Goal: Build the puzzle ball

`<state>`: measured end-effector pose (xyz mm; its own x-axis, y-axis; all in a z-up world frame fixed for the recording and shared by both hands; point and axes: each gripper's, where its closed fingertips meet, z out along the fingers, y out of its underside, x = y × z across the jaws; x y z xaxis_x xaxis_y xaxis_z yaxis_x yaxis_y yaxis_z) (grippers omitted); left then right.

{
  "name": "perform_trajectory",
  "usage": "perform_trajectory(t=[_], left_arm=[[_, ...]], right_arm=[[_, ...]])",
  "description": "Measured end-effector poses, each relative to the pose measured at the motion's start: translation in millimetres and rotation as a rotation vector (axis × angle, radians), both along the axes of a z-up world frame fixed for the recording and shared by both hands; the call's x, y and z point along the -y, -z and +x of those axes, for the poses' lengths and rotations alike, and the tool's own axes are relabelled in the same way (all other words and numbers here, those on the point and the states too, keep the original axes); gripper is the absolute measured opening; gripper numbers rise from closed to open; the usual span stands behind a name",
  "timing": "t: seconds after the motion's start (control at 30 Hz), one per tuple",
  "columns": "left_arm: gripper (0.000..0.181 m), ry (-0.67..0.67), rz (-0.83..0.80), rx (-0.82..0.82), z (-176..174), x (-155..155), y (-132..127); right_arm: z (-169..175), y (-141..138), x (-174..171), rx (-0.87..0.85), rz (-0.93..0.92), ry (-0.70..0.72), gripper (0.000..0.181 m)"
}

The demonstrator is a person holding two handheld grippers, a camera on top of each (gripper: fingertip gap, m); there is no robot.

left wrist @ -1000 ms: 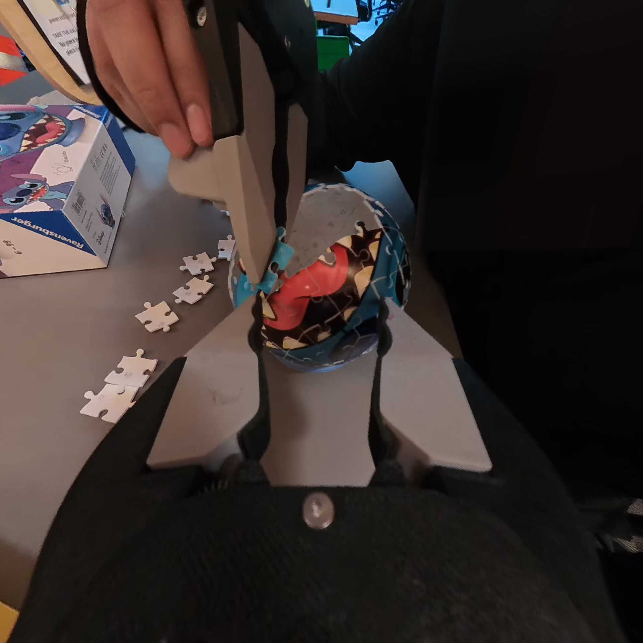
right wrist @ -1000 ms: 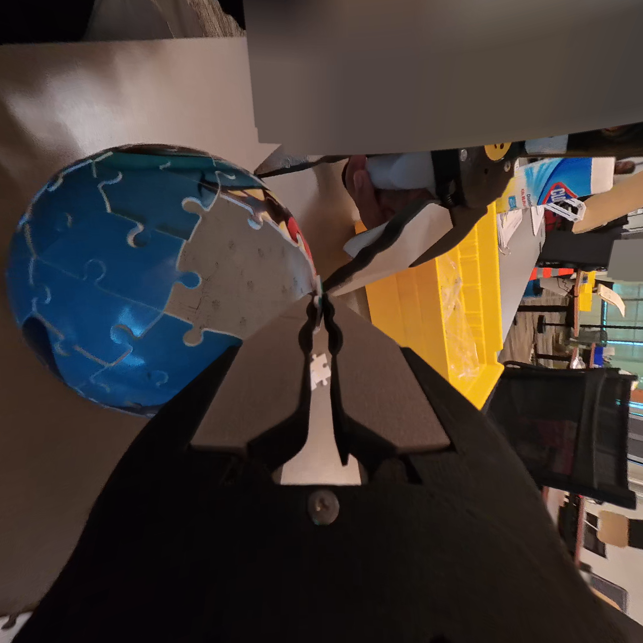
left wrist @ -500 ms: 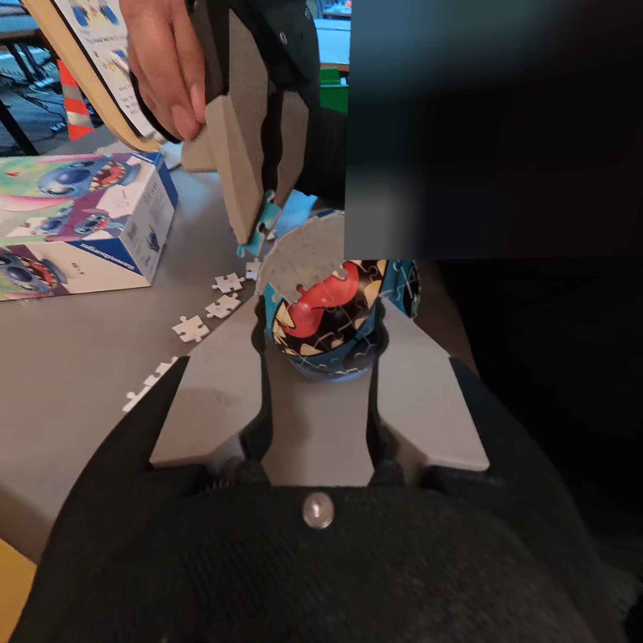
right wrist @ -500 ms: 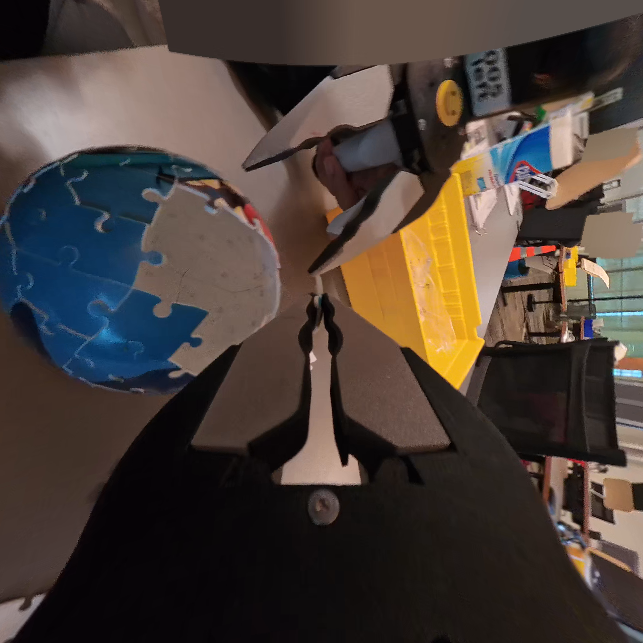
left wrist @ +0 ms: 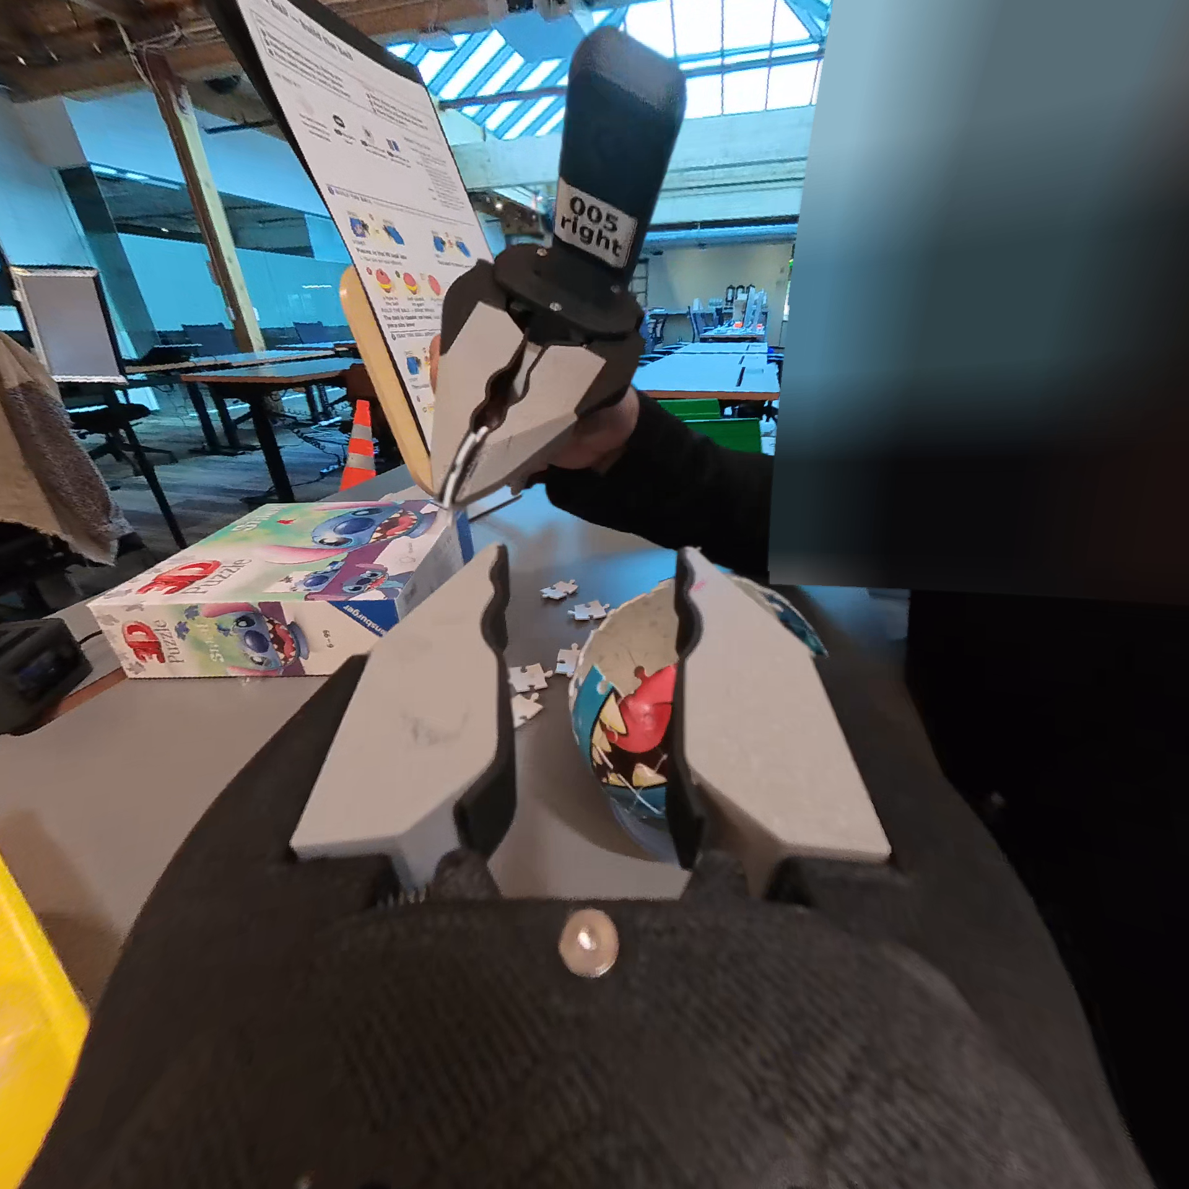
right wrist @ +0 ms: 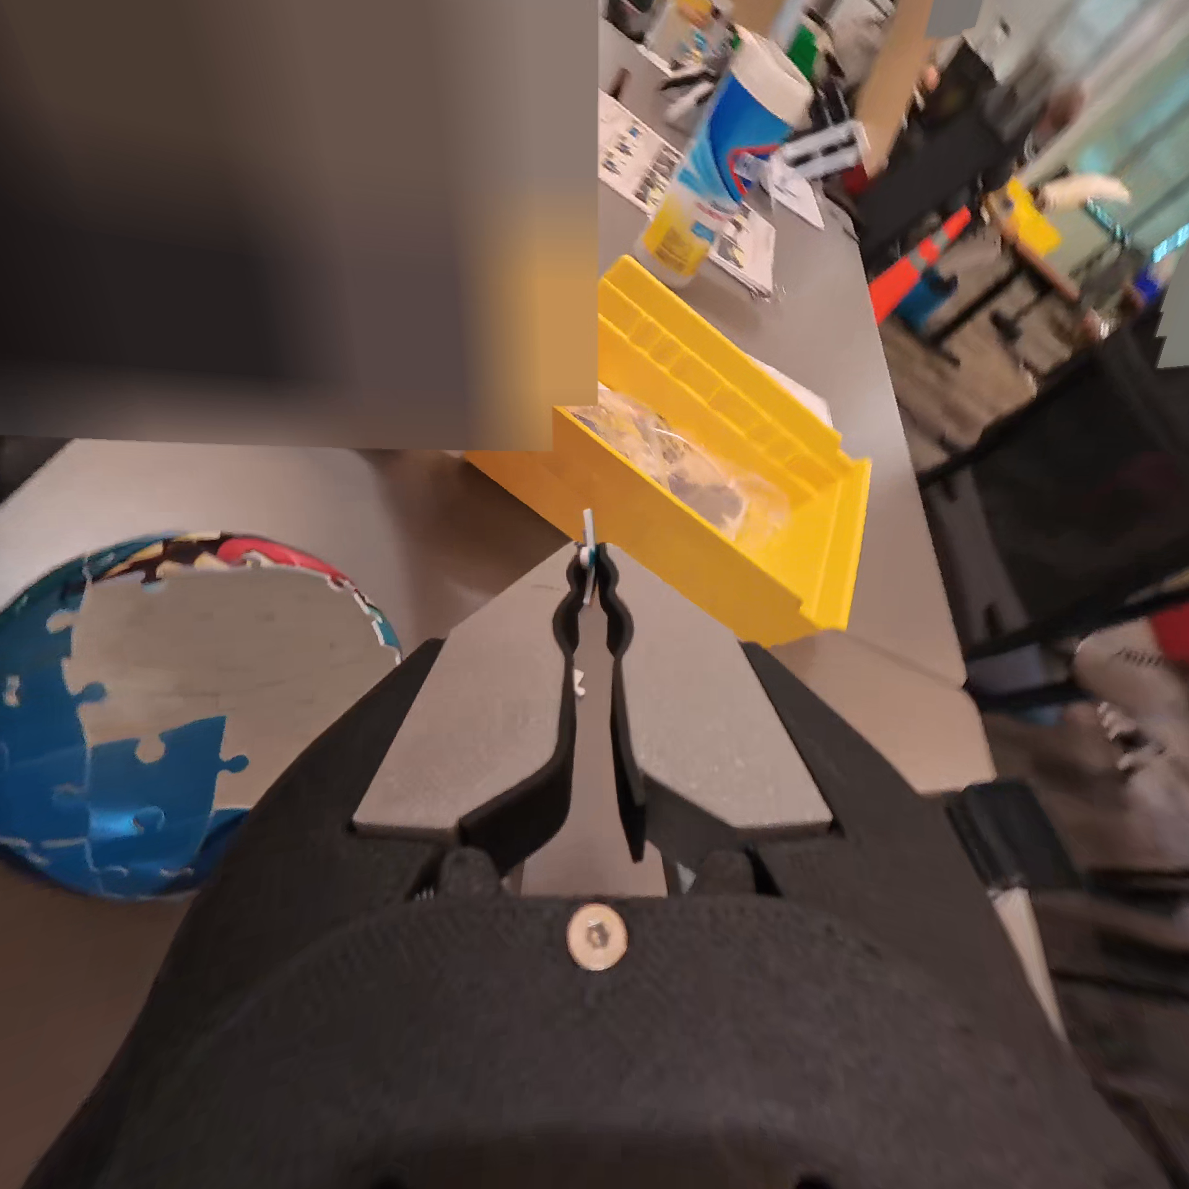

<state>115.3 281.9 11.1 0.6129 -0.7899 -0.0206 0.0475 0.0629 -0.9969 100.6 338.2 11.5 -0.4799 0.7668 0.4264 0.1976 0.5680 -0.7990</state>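
Observation:
The part-built puzzle ball rests on the grey table, blue with a red and black mouth picture and an open grey inside. My left gripper is open. The ball sits in the right part of its gap, partly hidden behind the right finger. My right gripper is shut on a small puzzle piece. In the left wrist view the right gripper hangs above the table, up and left of the ball. The ball lies low left in the right wrist view.
Several loose white pieces lie left of the ball. The puzzle box stands at the left, with an instruction board behind it. A yellow bin and a wipes canister stand beyond the right gripper. A person's dark sleeve is at the right.
My left gripper has opened and let go of the ball. My right gripper has lifted up and away from the ball's rim, still holding the piece. Both views have swung.

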Motion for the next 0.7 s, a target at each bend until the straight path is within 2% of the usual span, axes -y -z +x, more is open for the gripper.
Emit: perform_trajectory(t=[0.13, 0.3, 0.47, 0.7], left_arm=[[0.048, -0.036, 0.004, -0.033, 2, -7, 7], [0.047, -0.079, -0.006, -0.061, 2, -15, 15], [0.035, -0.145, -0.002, -0.138, 1, -25, 26], [0.026, -0.164, 0.007, -0.219, 7, -29, 38]], right_arm=[[3, 0, -4, 0.036, -0.013, 0.061, 0.0], [11, 14, 4, 0.139, 0.0, 0.065, 0.0], [13, 27, 18, 0.212, 0.007, 0.031, 0.0], [14, 27, 33, 0.228, -0.053, -0.042, 0.0]])
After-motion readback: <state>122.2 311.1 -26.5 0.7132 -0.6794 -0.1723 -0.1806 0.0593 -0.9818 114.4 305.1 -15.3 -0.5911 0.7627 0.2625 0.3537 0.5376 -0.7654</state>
